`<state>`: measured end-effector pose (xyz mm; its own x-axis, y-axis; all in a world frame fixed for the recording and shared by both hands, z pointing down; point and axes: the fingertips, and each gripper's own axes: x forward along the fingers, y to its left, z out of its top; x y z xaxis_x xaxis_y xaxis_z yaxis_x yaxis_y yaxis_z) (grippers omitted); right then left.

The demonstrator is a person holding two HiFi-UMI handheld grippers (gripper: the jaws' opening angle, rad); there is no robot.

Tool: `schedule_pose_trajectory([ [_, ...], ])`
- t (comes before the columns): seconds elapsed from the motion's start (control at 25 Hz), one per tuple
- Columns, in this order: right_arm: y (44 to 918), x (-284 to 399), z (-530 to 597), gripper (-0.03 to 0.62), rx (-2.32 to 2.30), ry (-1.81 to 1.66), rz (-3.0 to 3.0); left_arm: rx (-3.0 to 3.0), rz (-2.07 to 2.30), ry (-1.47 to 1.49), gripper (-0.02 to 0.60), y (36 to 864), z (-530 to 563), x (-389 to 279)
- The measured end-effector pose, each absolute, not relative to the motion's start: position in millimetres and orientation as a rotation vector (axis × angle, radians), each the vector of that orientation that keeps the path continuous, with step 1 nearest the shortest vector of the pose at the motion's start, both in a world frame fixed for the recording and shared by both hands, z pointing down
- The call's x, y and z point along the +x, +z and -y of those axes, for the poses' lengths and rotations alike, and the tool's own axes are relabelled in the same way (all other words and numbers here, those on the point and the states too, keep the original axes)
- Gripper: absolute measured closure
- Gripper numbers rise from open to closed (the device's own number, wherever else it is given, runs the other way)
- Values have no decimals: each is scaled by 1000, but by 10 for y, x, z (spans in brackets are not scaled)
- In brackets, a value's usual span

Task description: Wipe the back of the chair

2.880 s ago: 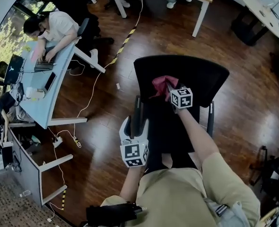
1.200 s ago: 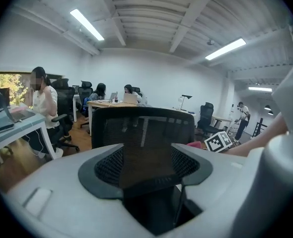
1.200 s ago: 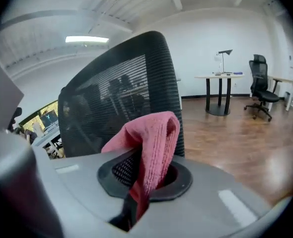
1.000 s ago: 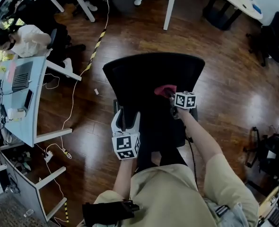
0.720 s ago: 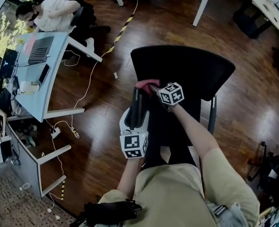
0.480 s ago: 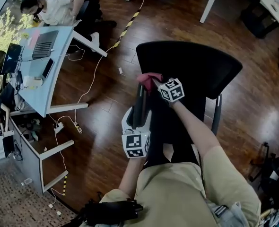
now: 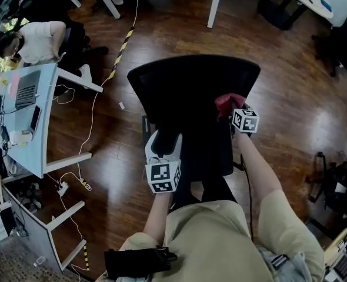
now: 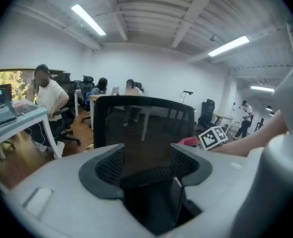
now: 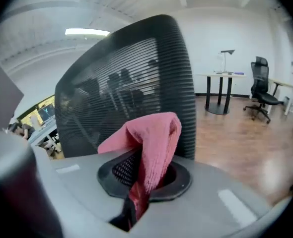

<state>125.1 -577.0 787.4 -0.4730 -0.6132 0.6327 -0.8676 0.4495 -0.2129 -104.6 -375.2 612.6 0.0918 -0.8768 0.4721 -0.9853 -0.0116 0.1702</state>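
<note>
Swept rightward along the back (image 7: 191, 78), the right gripper (image 7: 232, 109) pinches the limp cloth (image 9: 151, 138) mid-fold; the left gripper (image 7: 163, 141) clamps the armrest (image 8: 154, 209).

Head view: camera high over the person, facing steeply down on the chair back (image 7: 194, 78), floor all round, both hands far below. Left gripper view: rides the left gripper (image 8: 146, 162), low and near level, close behind the armrest (image 8: 151, 207) its jaws clamp, facing the chair back (image 8: 144, 118) square on. Right gripper view: rides the right gripper (image 9: 146, 177), very close at the chair back's (image 9: 131, 93) right edge, tilted, with the clamped pink cloth (image 9: 154, 143) filling the foreground. All three share the chair back. Head and left gripper views also share the pink cloth (image 8: 188, 142), the desk (image 7: 26, 122) and the seated person (image 8: 49, 100).
</note>
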Motion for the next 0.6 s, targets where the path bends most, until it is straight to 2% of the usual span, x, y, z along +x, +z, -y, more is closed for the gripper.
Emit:
schedule_pose_trajectory([
  [0.12, 7894, 1408, 5749, 572, 1288, 727, 2224, 1932, 1825, 315, 321, 6108, 3781, -1005],
  [0.2, 7919, 1217, 5703, 572, 1286, 799, 2246, 1910, 1841, 314, 321, 6118, 3733, -1060],
  [0.36, 7959, 122, 5362, 571, 966, 848, 2401, 1838, 1884, 324, 321, 6176, 3540, -1264],
  [0.6, 7816, -1802, 4617, 571, 419, 684, 2555, 1715, 1980, 339, 322, 6183, 3214, -1662],
])
